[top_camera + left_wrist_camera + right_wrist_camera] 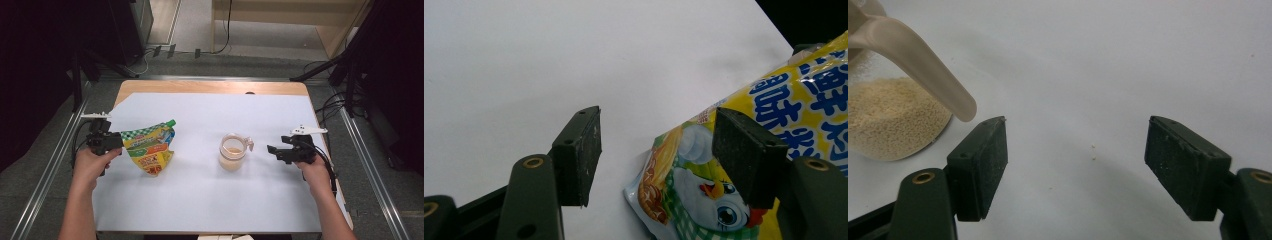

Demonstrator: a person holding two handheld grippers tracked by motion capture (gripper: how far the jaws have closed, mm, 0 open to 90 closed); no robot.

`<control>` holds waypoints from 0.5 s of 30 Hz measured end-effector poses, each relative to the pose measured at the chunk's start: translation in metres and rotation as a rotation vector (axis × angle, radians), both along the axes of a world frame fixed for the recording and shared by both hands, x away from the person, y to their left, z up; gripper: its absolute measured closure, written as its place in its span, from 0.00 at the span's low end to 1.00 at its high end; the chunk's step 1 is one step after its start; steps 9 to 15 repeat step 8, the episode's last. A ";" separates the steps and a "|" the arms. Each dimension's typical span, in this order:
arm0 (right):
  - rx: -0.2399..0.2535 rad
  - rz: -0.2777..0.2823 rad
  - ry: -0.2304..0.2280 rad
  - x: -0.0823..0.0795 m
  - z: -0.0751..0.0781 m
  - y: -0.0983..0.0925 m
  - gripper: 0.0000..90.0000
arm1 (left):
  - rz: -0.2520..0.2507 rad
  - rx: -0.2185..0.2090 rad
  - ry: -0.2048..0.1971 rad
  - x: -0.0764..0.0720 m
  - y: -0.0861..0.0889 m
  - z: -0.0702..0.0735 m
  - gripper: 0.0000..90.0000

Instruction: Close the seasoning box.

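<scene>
A yellow pouch point(149, 147) with a green cap point(171, 122) lies left of centre on the white sheet. My left gripper point(120, 140) stands at its left edge. In the left gripper view the pouch point(724, 175) reaches in between the open jaws of the left gripper point(656, 125), close to the right pad, while the left pad stands clear of it. A clear jar point(232, 152) part full of pale grains sits right of centre. My right gripper point(271, 149) is open just right of it; the jar point(888, 115) and its curved handle point(923, 65) lie beyond the right gripper's point(1075, 135) left jaw.
A white sheet point(200, 200) covers most of the wooden table point(210, 86). A few loose grains point(1093, 147) lie on the sheet between the right jaws. Metal rails point(367, 165) run along both sides, and dark stands and cables sit beyond the far edge.
</scene>
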State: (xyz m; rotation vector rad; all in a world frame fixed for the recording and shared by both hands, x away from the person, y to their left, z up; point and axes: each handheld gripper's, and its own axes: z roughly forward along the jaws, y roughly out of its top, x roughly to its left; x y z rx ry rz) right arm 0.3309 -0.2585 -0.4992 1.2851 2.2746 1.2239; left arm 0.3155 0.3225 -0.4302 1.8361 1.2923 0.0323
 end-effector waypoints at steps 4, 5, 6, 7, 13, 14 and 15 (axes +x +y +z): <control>-0.007 0.003 0.007 0.001 -0.002 0.001 0.29 | 0.024 0.003 0.000 0.001 0.002 -0.002 0.40; -0.010 0.005 0.011 0.001 -0.003 0.002 0.29 | 0.032 0.000 0.002 0.002 0.002 -0.003 0.40; -0.017 0.005 0.012 0.001 -0.003 0.002 0.29 | 0.037 -0.005 0.004 0.002 0.003 -0.004 0.40; -0.019 0.004 0.013 0.001 -0.004 0.003 0.28 | 0.044 -0.007 0.002 0.002 0.003 -0.005 0.40; -0.019 0.006 0.013 0.001 -0.004 0.004 0.28 | 0.049 -0.003 0.001 0.002 0.004 -0.006 0.40; -0.019 0.006 0.013 0.001 -0.004 0.004 0.28 | 0.049 -0.003 0.001 0.002 0.004 -0.006 0.40; -0.019 0.006 0.013 0.001 -0.004 0.004 0.28 | 0.049 -0.003 0.001 0.002 0.004 -0.006 0.40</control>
